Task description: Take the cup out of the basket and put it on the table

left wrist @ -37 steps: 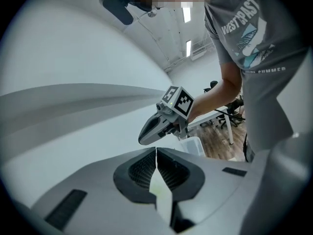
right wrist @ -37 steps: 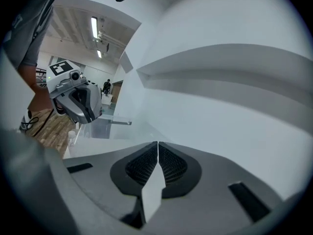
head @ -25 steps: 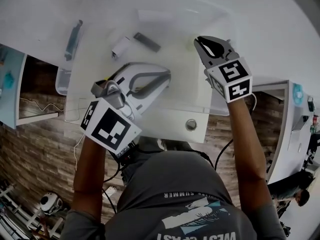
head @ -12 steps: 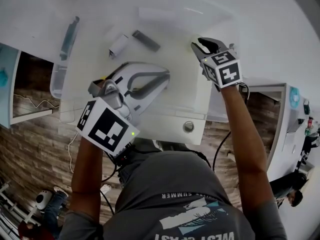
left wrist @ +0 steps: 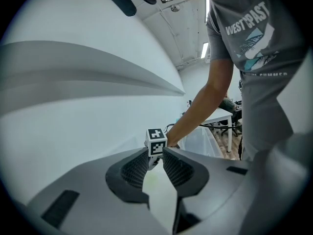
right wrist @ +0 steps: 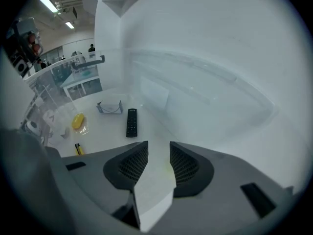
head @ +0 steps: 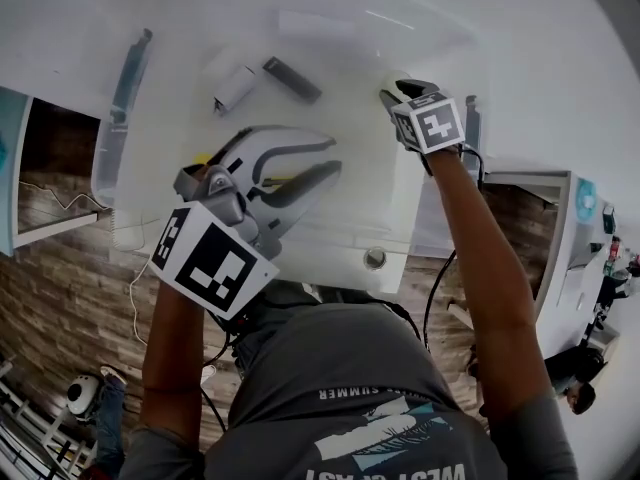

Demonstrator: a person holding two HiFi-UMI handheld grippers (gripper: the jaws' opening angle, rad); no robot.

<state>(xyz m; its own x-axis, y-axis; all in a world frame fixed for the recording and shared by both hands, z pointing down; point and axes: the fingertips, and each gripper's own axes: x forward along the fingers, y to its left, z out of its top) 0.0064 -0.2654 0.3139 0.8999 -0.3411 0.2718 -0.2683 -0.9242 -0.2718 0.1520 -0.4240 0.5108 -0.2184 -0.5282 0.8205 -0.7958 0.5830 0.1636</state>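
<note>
White table (head: pixel 520 58) and the cloudy walls of a clear plastic basket (head: pixel 125 88) take up most of what can be seen from here. Out over it, the right gripper (right wrist: pixel 158 148) has its jaws opening, the ribbed pads parted with nothing solid pressed between them, only a faint yellowish patch I cannot name. The left gripper (left wrist: pixel 156 153) hangs nearer the person, also spread and empty. Beyond the right jaws a remote control (right wrist: pixel 131 122) lies flat on the white surface.

The cup itself I cannot pick out in any view, so I can't say whether it stands in the basket or on the table. My guess is that it would be light, stiff and smooth-sided, so best pinched across the rim or wall with gentle pressure.

Compared with a second ago, the right gripper has moved farther from the person and its jaws have parted; the left one sits much where it was.
</note>
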